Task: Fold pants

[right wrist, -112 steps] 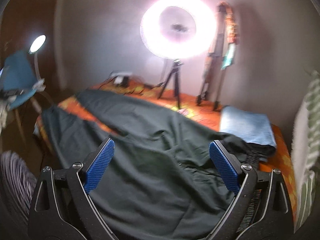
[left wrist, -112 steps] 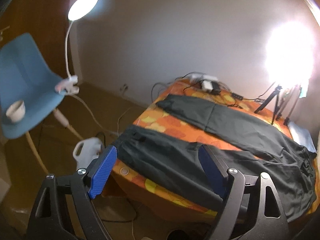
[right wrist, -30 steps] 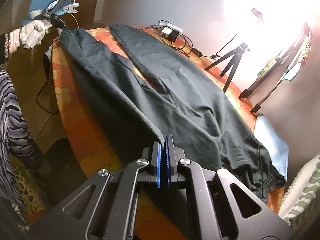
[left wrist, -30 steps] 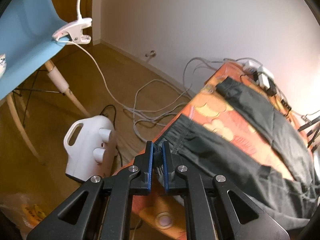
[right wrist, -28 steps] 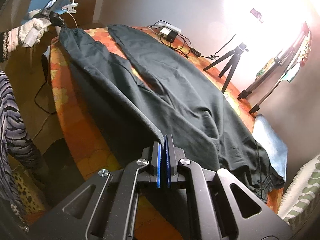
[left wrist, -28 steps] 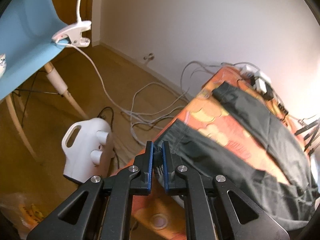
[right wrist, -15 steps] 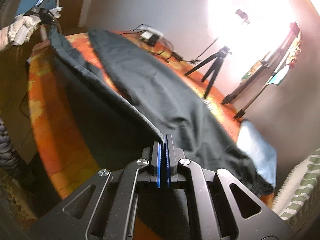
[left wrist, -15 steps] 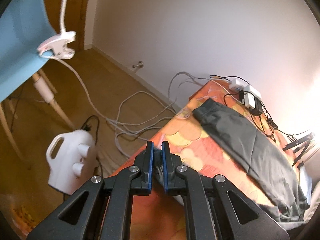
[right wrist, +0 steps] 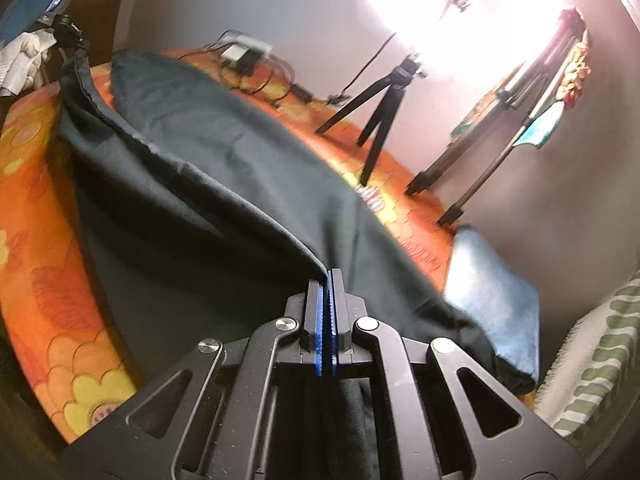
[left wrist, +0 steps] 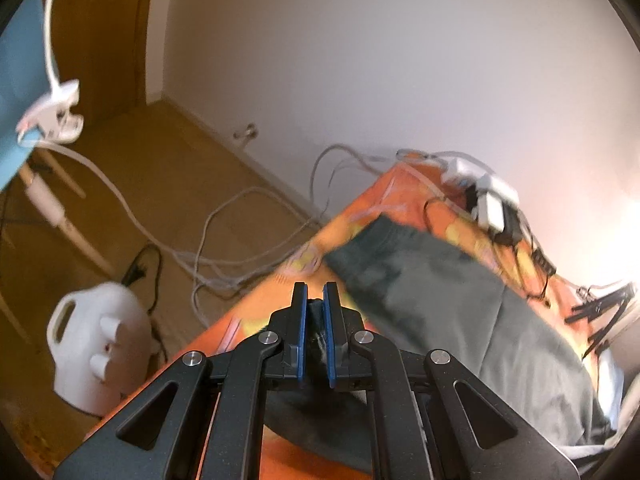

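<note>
Dark green pants [right wrist: 208,184] lie on an orange flowered table cover [right wrist: 36,216]. My right gripper [right wrist: 329,280] is shut on the outer edge of the near leg at the waist end and holds it raised. My left gripper [left wrist: 315,300] is shut on the hem of that same leg; it also shows far left in the right wrist view [right wrist: 66,28]. The lifted leg hangs between the two grippers above the table. The far leg [left wrist: 460,304] lies flat on the cover.
A white jug [left wrist: 96,340] and loose cables [left wrist: 224,248] lie on the wooden floor left of the table. A power strip with chargers [left wrist: 488,200], a small tripod [right wrist: 380,104], larger tripod legs [right wrist: 492,128] and a folded blue towel [right wrist: 492,300] sit along the table's far side.
Both grippers have lifted the near leg off the table and carried it toward the far leg. The left gripper's hem end has risen and swung toward the far side.
</note>
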